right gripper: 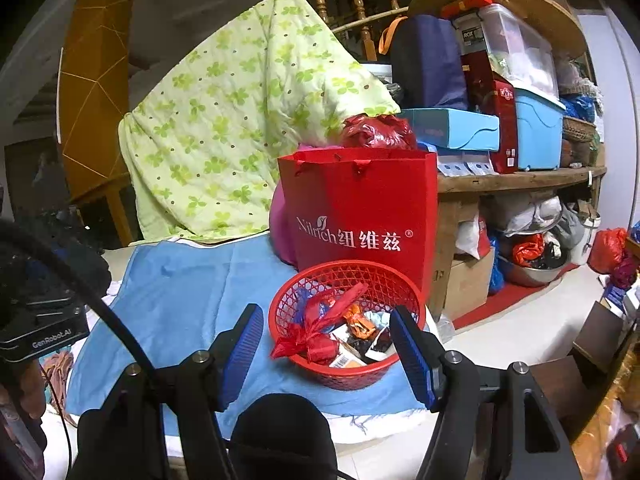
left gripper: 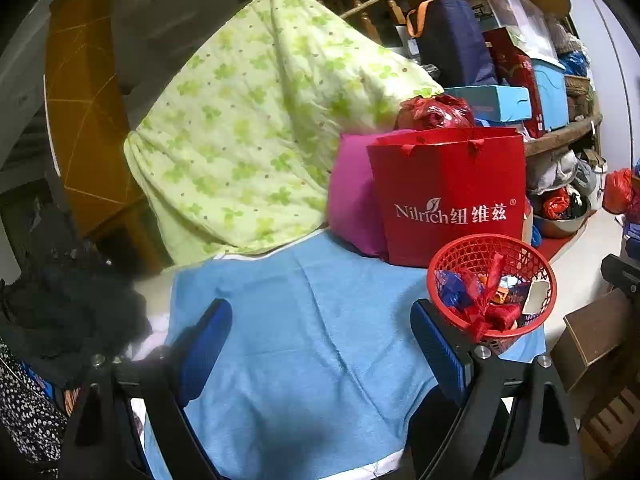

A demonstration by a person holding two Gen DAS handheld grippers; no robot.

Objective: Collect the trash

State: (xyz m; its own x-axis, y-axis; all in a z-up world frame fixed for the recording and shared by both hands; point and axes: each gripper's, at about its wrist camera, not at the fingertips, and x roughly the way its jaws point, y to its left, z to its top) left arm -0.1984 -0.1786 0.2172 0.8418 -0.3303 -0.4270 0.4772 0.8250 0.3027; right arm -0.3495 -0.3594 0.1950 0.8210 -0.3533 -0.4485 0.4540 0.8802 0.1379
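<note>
A red mesh basket point(left gripper: 535, 266) point(right gripper: 384, 276) stands on a blue towel point(left gripper: 304, 320) point(right gripper: 180, 300) and holds several wrappers and a red ribbon point(right gripper: 316, 340). My left gripper point(left gripper: 320, 344) is open and empty over the bare towel, left of the basket. My right gripper point(right gripper: 326, 340) is open and empty, its jaws to either side of the basket's near part. The left gripper's body point(right gripper: 40, 320) shows at the left of the right wrist view.
A red paper bag point(left gripper: 448, 200) point(right gripper: 360, 216) and a pink cushion point(left gripper: 352, 200) stand behind the basket. A green quilt point(left gripper: 256, 120) drapes behind. Shelves with boxes point(right gripper: 532, 120) rise at right. A cardboard box point(left gripper: 596, 340) sits by the floor.
</note>
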